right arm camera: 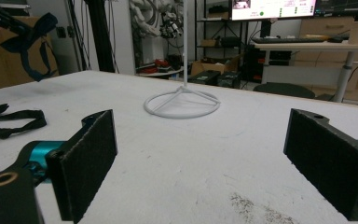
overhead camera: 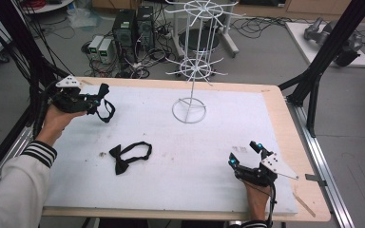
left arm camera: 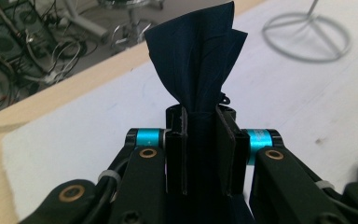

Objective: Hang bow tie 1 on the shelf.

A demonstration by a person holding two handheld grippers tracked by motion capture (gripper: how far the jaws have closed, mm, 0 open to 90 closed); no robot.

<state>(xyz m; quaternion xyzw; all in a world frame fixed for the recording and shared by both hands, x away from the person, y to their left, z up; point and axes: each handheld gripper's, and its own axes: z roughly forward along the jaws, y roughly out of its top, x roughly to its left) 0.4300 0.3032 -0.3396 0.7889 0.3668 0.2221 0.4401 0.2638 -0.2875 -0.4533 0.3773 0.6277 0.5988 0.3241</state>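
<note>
Clamped between the black pads at the bottom centre of the left gripper view, a dark navy bow tie (left arm camera: 198, 60) is fanning upward out of the left tongs (left arm camera: 200, 154), which are gripping it by its pinched middle. In the high view the same left tongs (overhead camera: 95, 100) are sitting at the upper left of the frame, with the tie's strap loop dangling below them over the tabletop (overhead camera: 180, 185). A second bow tie (overhead camera: 129, 156), black, is lying flat left of centre in that view, well apart from both hands. The right tongs (overhead camera: 246, 154) are resting at the lower right with the jaws standing wide apart and nothing between them, as the right gripper view is showing plainly. Judging by its folds and drooping strap, the held tie is looking light, soft and limp; it is likely flopping and swinging rather than keeping shape, so the knot in the middle is seeming the firmest place to take hold, while the strap loop is looking like the part for hooking over an arm of the white wire rack (overhead camera: 192, 71) standing at upper centre. The surface is appearing as a white, slightly scuffed mat on a pale wooden board. Beyond it, computer towers, tangled cables and black frame posts are crowding a grey floor.
</note>
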